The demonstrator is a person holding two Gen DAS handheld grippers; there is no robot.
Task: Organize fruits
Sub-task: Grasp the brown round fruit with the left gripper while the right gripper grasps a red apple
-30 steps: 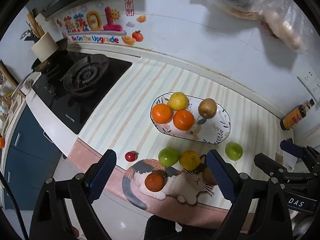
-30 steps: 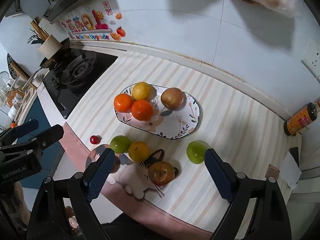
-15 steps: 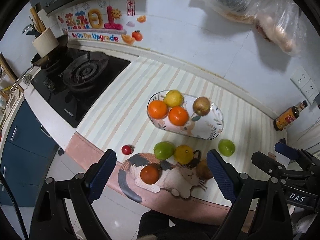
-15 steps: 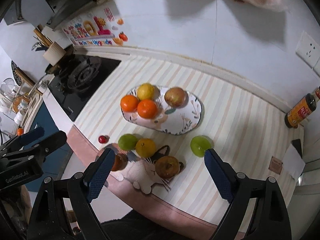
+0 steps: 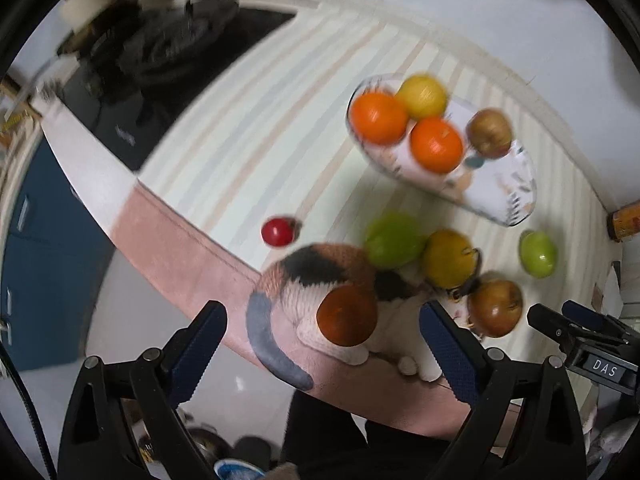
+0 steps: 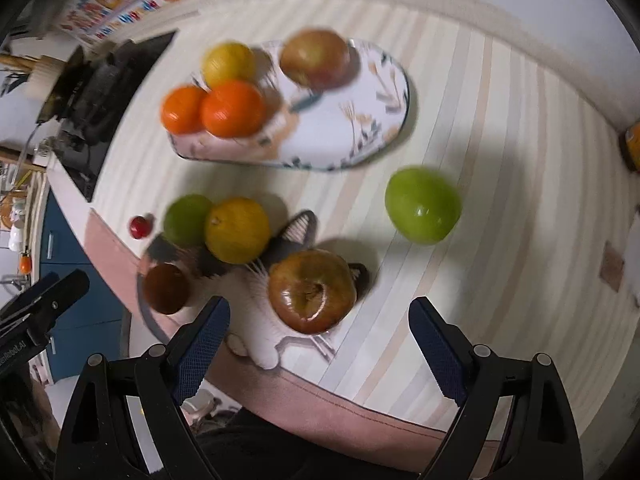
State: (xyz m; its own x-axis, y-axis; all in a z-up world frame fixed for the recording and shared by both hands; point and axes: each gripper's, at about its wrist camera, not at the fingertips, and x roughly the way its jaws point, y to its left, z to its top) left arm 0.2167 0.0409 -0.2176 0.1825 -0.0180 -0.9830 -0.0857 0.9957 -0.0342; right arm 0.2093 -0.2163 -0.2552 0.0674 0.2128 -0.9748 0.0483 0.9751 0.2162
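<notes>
A white tiled wall (image 5: 460, 0) is running behind everything, carrying a colourful sticker (image 6: 116, 4) near the stove. The striped surface (image 5: 260, 120) is stretching from that wall to a pink front edge, with blue cabinet doors (image 5: 36, 240) showing below it. A black gas stove (image 5: 160, 52) is sitting at the far left end of the surface, blurred in both views.

An oval patterned plate (image 6: 360, 120) is lying mid-surface, holding two oranges (image 6: 232, 108), a yellow citrus (image 6: 228, 62) and a brownish apple (image 6: 314, 58). A cat-shaped mat (image 5: 316, 272) is lying at the front edge, nearer than the plate. A brown-red apple (image 6: 312, 292), a yellow-orange citrus (image 6: 238, 230), a green fruit (image 6: 186, 218) and a dark orange-brown fruit (image 5: 346, 314) are resting on or against the mat. A green apple (image 6: 422, 204) is sitting alone on the stripes, right of the mat. A small red fruit (image 5: 276, 232) is lying left of the mat. An amber bottle (image 5: 624, 224) is showing partly at the right edge.

The left claw (image 5: 324, 340) is hanging wide apart, gripping nothing, above the dark orange-brown fruit. The right claw (image 6: 316, 332) is likewise spread wide and unloaded, over the brown-red apple.
</notes>
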